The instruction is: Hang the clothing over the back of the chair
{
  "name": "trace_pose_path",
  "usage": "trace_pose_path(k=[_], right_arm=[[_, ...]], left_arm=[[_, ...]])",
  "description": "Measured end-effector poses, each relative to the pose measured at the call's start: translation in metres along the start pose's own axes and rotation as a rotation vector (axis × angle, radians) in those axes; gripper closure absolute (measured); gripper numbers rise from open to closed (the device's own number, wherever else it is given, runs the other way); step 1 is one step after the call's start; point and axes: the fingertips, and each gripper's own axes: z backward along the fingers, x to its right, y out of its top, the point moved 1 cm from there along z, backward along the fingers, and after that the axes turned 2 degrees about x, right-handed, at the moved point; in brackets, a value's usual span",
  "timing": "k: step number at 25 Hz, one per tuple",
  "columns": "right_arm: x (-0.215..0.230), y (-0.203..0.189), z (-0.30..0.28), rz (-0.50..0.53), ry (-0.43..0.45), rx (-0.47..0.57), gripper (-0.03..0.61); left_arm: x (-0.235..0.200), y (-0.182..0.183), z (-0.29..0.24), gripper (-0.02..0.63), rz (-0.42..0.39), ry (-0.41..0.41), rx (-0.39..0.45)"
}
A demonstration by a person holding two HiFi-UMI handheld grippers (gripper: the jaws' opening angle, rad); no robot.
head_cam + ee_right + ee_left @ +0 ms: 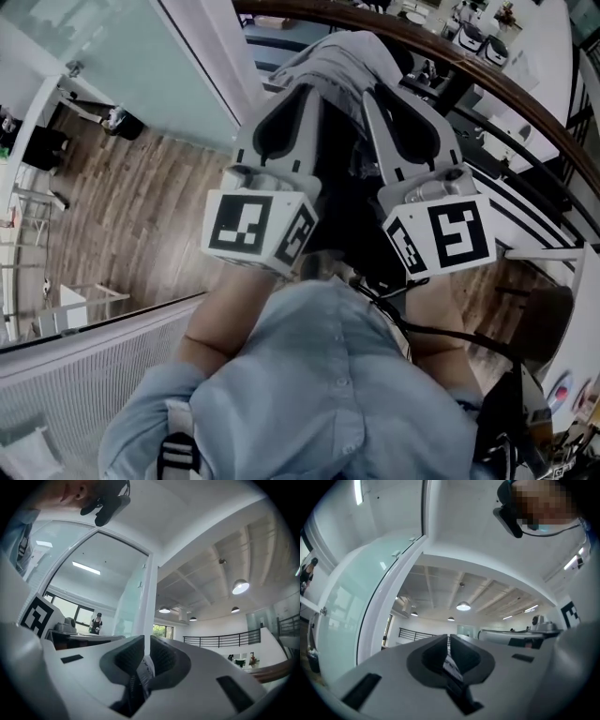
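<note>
Clamping the grey garment [342, 52] at twelve o'clock, left gripper [298, 86] and right gripper [380, 92] hold it raised, so draping it over the chair back is likely not yet done.

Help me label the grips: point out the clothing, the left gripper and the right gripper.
clothing [342, 53]: head view, on the grey fabric bunched ahead of both grippers.
left gripper [448, 636]: left gripper view, midway between its fingertips.
right gripper [147, 637]: right gripper view, midway between its fingertips.

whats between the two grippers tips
Bunched grey clothing spans from the left gripper to the right gripper; the head view shows it.
</note>
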Motion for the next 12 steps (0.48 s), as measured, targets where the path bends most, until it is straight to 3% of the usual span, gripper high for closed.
trace_pose_path(k=[5,12], right_arm=[[0.001,0.006,0.001,0.027,-0.047,0.029,0.549],[-0.002,0.006,-0.004,0.051,-0.055,0.035,0.557]], left_arm=[[0.013,0.009,-0.010,0.588,-0.114,0.005,0.027],[0.008,0.010,-0.009,0.588,-0.155,0.030,0.029]])
